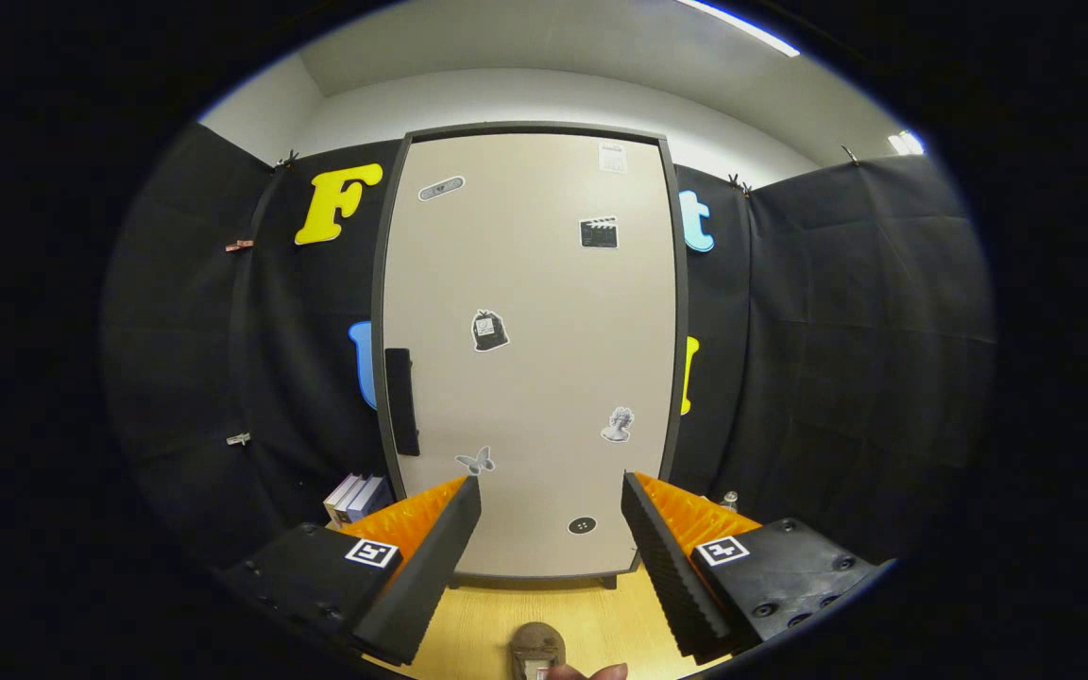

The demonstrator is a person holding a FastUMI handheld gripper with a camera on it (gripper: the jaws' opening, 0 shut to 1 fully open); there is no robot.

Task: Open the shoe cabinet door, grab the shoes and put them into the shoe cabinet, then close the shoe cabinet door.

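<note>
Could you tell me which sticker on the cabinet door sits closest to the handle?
The butterfly sticker, just below the handle; the open jaws hold nothing.

shoe (536, 652): lower centre, cut off at the bottom | cabinet door (530, 354): foot hidden behind fingers (431, 557), stickers too small to read | books (355, 498): lower left, partly hidden by fingers | bottle (730, 500): lower right, only top visible
</note>
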